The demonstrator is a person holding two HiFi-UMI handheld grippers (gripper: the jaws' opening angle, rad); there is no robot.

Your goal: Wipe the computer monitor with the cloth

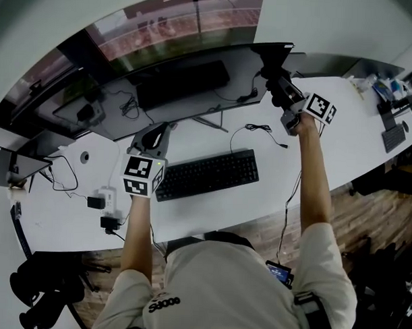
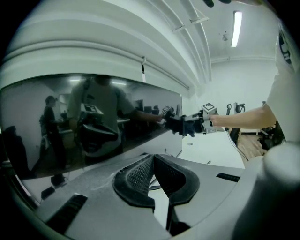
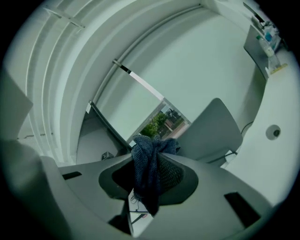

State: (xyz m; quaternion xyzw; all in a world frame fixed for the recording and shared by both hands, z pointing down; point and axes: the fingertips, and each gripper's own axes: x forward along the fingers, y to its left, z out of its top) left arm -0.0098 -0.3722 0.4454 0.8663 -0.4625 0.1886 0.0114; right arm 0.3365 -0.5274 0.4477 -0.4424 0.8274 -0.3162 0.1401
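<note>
This is an office room with white walls, a window behind, and a brown wooden floor point(image 1: 367, 200). A long white curved desk point(image 1: 342, 125) runs across it. A wide black curved computer monitor point(image 1: 182, 85) stands along the back edge of the desk. A flat black keyboard point(image 1: 207, 174) lies in front of it, near the front edge. White plugs and black wires point(image 1: 103, 204) sit by the left end, and small bottles point(image 1: 391, 89) stand at the far right end.

The right gripper point(image 3: 150, 173) squeezes a dark blue woolly cloth point(image 3: 147, 168) tight between its jaws. The cloth hangs out at the tips. It is up at the right end of the monitor and seems to touch the screen edge there.

The left gripper point(image 2: 153, 176) has its jaws pressed together with nothing in them. It waits low, in front of the middle of the screen, and holds nothing.

I think the wiping is in hand at the right end. Next, the cloth should be pushed flat on the glass and slid to the left, gently, so the monitor does not tip.
</note>
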